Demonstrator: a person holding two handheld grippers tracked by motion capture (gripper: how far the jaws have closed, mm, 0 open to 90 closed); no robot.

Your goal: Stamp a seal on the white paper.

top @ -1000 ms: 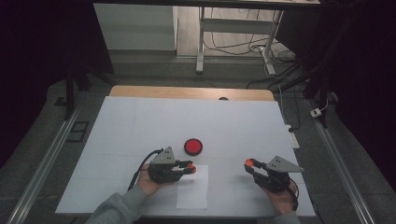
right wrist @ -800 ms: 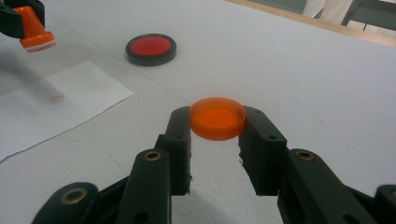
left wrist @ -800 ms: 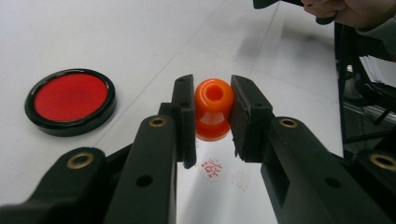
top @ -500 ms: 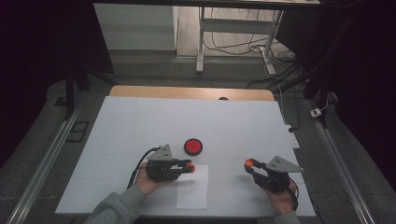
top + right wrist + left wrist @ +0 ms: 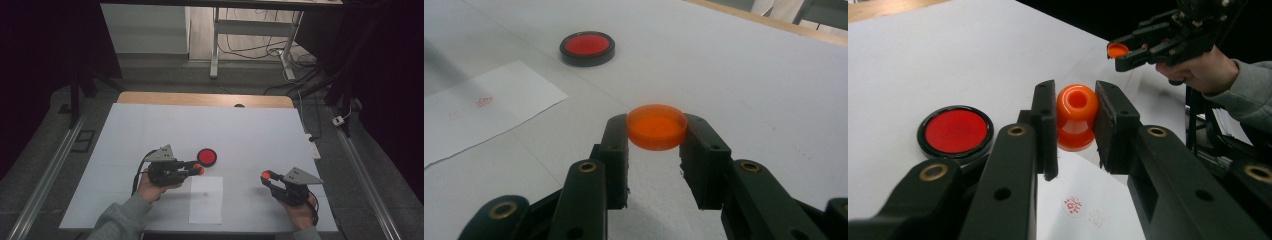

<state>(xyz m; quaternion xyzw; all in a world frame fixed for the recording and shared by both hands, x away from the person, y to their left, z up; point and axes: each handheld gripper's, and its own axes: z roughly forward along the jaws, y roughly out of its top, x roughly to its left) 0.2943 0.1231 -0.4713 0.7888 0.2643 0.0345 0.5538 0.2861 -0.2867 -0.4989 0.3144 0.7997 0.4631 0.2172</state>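
The high view looks forward and down from above the person's side onto the white-topped table (image 5: 250, 130), from far enough to take in all of its top and the dark floor beyond. The left gripper view sits low and close, looking along its own black jaws across the table toward the person's other hand. The right gripper view, equally low and near, faces the opposite way. All three views share the round black-rimmed red ink pad (image 5: 206, 157) (image 5: 955, 131) (image 5: 587, 47) and the white sheet of paper (image 5: 206, 199) (image 5: 1083, 210) (image 5: 484, 105).
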